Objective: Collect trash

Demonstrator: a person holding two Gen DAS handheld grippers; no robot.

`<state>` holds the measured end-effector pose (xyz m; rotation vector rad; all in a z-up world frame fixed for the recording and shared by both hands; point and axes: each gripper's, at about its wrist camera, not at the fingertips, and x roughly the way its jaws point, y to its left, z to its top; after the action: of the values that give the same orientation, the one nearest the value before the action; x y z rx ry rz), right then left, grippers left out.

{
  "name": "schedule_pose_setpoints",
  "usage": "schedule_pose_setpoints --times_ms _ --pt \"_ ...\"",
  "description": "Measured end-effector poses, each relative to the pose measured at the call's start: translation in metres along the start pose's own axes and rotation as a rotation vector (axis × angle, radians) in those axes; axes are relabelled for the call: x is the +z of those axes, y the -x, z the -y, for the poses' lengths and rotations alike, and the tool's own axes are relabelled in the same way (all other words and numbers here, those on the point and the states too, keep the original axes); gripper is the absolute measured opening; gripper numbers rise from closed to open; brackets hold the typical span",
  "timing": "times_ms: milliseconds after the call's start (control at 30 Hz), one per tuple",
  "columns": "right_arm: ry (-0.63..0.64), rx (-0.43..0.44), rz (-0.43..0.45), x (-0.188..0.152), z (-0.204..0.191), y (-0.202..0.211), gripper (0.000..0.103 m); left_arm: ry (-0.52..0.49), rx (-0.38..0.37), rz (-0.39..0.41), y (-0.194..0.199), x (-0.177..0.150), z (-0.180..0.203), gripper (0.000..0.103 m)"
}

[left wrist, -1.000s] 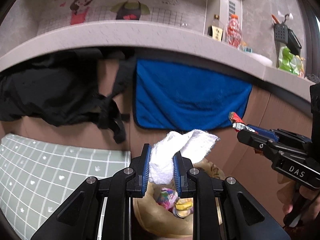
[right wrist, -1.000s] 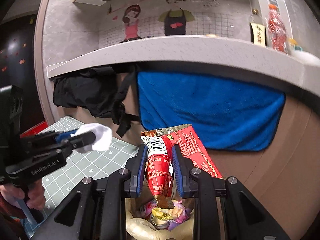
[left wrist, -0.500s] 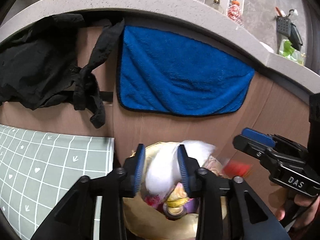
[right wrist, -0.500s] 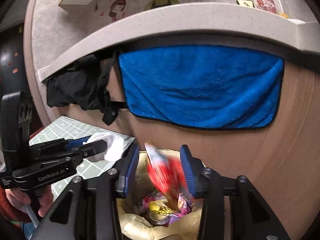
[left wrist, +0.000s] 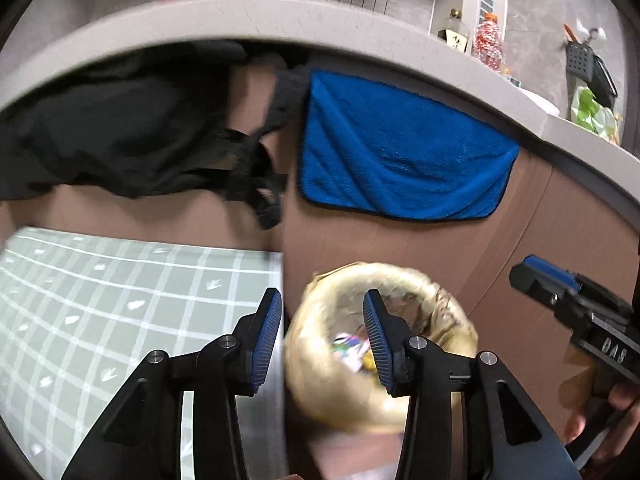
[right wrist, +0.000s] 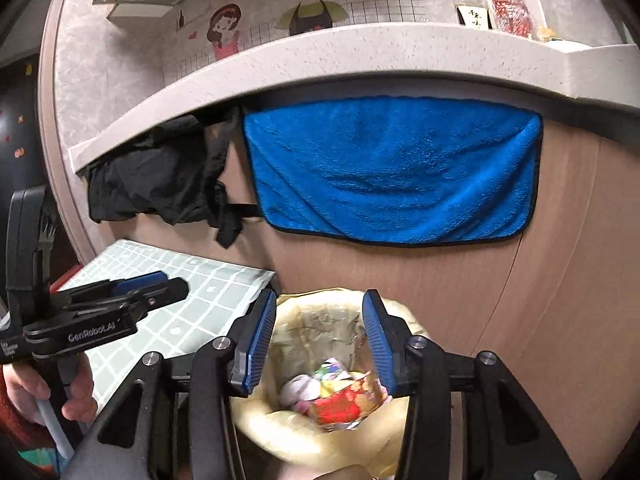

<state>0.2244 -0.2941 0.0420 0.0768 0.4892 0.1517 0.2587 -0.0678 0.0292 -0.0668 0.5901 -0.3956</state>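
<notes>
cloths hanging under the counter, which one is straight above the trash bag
The blue towel, spread flat right above the trash bag. The black cloth hangs bunched up further left, above the checked mat.

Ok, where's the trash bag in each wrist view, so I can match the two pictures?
Left wrist view: the trash bag sits bottom centre, blurred, behind the left gripper.
Right wrist view: the trash bag sits bottom centre, between the fingers of the right gripper, a red wrapper inside.
Shared landmark: the blue towel hangs directly above it.

Black left gripper (left wrist: pixel 322 336), right gripper (right wrist: pixel 320 338): blue ribbed jaws, silver screws, white lettering; red sleeve (right wrist: pixel 16 434).
</notes>
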Motion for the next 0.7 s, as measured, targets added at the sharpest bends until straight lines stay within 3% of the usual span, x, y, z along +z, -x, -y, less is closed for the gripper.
schedule_pose_setpoints --times_ms 167,333,400,467,567,700 --pt "-0.057 0.07 -0.007 -0.023 -0.025 0.032 0.051 -0.023 0.068 0.035 0.071 -0.04 -0.004 0.045" --pt "-0.031 0.222 -0.046 -0.054 -0.068 0.066 0.053 -0.047 0.143 0.08 0.13 -0.082 -0.003 0.045" --pt "0.037 0.192 -0.021 -0.068 -0.091 0.087 0.054 -0.059 0.179 0.085 0.15 -0.1 -0.002 0.045" --pt "0.104 0.108 0.004 -0.083 -0.112 0.107 0.054 -0.048 0.212 0.081 0.168 -0.116 -0.002 0.045" --pt "0.151 0.04 0.029 -0.102 -0.129 0.127 0.054 -0.044 0.214 0.08 0.186 -0.134 0.0 0.045" --pt "0.12 0.047 0.023 -0.121 -0.141 0.144 0.054 -0.047 0.272 0.08 0.202 -0.148 0.001 0.045"
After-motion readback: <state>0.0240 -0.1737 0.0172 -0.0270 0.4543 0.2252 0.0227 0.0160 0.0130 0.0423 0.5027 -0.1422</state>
